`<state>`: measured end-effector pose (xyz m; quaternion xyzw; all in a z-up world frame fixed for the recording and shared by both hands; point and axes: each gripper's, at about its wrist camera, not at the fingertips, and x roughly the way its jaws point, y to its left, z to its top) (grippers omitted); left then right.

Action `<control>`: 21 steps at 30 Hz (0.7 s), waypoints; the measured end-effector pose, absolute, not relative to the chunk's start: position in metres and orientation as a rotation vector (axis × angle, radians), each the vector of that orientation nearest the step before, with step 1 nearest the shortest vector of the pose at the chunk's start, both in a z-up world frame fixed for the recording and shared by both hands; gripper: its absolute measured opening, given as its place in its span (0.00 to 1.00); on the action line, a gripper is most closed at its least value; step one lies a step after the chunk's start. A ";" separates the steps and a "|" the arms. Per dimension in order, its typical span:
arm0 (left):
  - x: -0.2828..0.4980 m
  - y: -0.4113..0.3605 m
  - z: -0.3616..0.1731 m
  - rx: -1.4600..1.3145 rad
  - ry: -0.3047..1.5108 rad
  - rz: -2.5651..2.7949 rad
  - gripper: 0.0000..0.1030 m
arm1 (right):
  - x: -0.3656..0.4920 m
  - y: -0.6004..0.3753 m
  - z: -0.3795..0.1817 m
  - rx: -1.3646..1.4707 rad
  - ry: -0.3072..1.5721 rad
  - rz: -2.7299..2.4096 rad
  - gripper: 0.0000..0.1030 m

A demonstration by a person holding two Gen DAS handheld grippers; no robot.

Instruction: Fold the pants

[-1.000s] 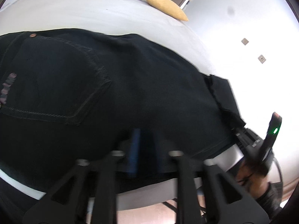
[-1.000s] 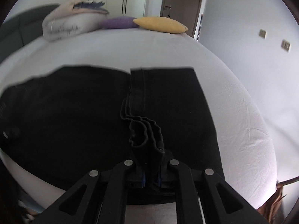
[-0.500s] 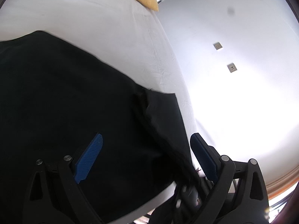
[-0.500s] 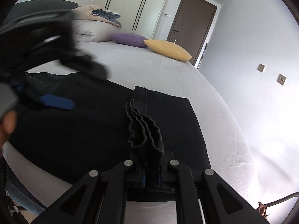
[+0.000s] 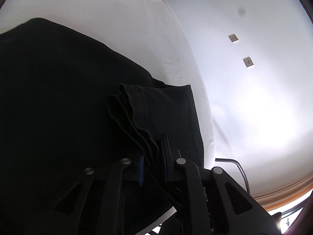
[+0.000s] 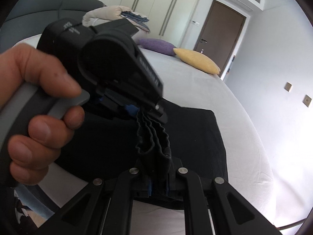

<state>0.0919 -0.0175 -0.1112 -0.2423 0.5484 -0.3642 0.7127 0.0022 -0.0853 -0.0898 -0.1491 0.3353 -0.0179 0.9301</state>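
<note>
Pants (image 6: 195,137) are spread at the white bed's (image 6: 195,84) near edge, their bunched hem pinched by both the left gripper (image 5: 152,168) and the right gripper (image 6: 158,178).

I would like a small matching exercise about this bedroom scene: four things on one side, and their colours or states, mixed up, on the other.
Things:
1. long oval cushion
2. round plump cushion
3. folded denim pants
4. left gripper

Colours or states:
a. black, lying on the white bed
b. purple
c. shut on the bunched hems
d. yellow

Pairs: 1-d, 2-b, 3-a, 4-c
</note>
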 end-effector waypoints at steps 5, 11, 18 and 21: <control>0.097 0.021 -0.098 -0.465 1.177 -0.789 0.11 | 0.004 -0.061 -0.086 -0.324 0.681 0.058 0.11; 0.118 0.094 -0.085 -0.405 1.151 -0.705 0.11 | 0.026 -0.026 -0.070 -0.269 0.695 0.234 0.11; 0.144 0.142 -0.100 -0.370 1.174 -0.582 0.12 | 0.061 -0.005 -0.085 -0.215 0.777 0.346 0.17; 0.144 0.149 -0.113 -0.368 1.185 -0.557 0.16 | 0.074 -0.008 -0.098 -0.145 0.872 0.390 0.41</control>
